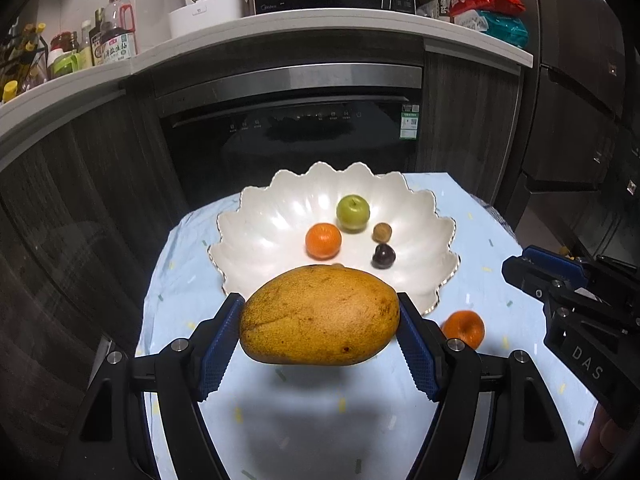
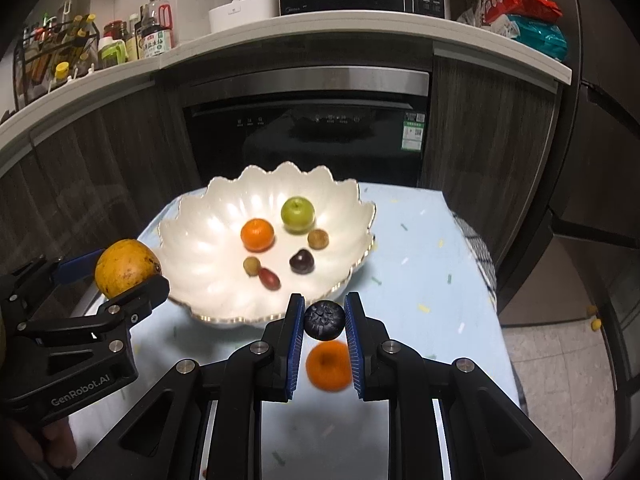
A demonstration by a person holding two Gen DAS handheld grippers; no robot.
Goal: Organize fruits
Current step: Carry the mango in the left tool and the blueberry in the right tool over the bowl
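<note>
My left gripper [image 1: 320, 312] is shut on a large yellow mango [image 1: 320, 316], held above the table in front of the white scalloped bowl [image 1: 256, 216]. In the right wrist view the mango [image 2: 126, 266] hangs left of the bowl [image 2: 200, 248]. My right gripper [image 2: 323, 320] is shut on a small dark wrinkled fruit [image 2: 324, 319], lifted over a loose orange [image 2: 329, 365] on the cloth. The bowl holds a green apple [image 2: 297, 210], an orange [image 2: 257, 234], a dark plum [image 2: 301, 261], and small brown and red fruits.
The small table wears a light blue cloth [image 2: 420, 264]. Behind it stands a dark oven [image 2: 308, 136] under a white counter [image 2: 320, 28] with a microwave, rice cooker, bottles and snack bags. A tiled floor [image 2: 560, 368] shows at the right.
</note>
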